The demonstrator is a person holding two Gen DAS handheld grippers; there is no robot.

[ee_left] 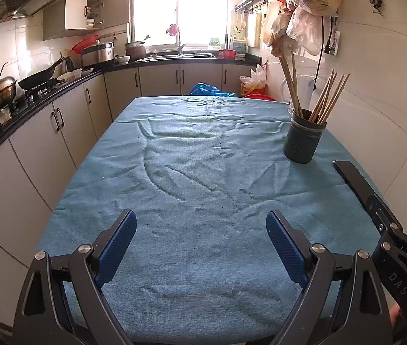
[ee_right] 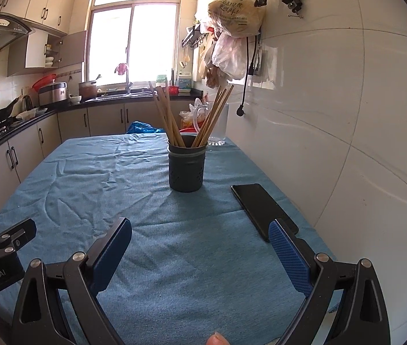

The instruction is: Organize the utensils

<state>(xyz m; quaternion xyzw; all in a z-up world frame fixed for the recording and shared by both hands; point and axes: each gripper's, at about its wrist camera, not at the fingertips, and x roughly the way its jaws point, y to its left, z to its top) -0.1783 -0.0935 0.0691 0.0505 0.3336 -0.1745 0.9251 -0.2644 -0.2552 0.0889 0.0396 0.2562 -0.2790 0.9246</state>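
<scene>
Left claw [ee_left: 200, 238] released, empty, above the table's [ee_left: 191, 155] near edge. Right claw [ee_right: 200, 247] likewise released, empty. Chopsticks [ee_right: 171, 118] stand upright in the holder [ee_right: 186, 169] near the right edge; phone [ee_right: 258, 207] lies beside it.

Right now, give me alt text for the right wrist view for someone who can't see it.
The right gripper hangs open and empty over a blue tablecloth, facing a dark perforated utensil holder that stands upright with wooden chopsticks fanned out of it. A black phone lies flat near the tiled wall, and the left gripper's finger shows at the left edge.
</scene>
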